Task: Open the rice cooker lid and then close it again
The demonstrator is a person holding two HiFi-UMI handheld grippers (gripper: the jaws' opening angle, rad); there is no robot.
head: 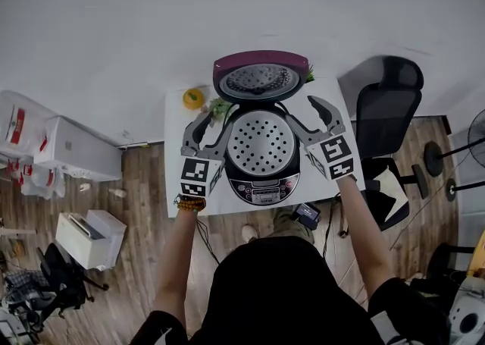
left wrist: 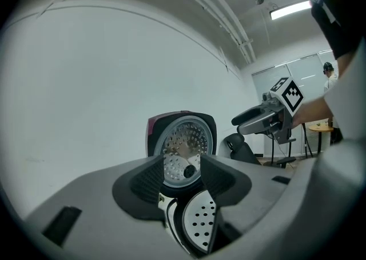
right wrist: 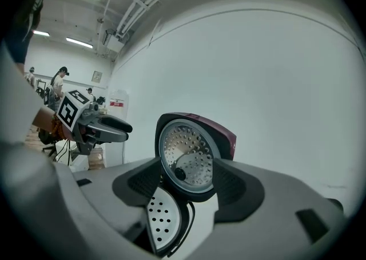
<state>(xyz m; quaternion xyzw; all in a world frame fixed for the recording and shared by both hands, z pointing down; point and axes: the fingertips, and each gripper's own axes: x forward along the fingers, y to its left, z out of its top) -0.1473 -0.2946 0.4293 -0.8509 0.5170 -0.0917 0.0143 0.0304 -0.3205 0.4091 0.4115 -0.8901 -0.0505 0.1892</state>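
Observation:
The rice cooker (head: 262,184) stands on the white table (head: 174,177) with its maroon lid (head: 261,76) raised upright at the back. A perforated metal tray (head: 260,142) fills the pot's mouth. My left gripper (head: 206,125) sits open at the cooker's left side, and my right gripper (head: 314,117) sits open at its right side; neither holds anything. In the left gripper view the open left gripper (left wrist: 182,174) frames the lid (left wrist: 183,139) and tray (left wrist: 201,224). In the right gripper view the open right gripper (right wrist: 186,183) frames the lid (right wrist: 191,153) and tray (right wrist: 163,219).
A yellow round object (head: 193,97) and some greens (head: 220,107) lie on the table left of the lid. A black office chair (head: 388,105) stands right of the table. White boxes (head: 76,150) sit on the wooden floor at left. A wall rises behind the table.

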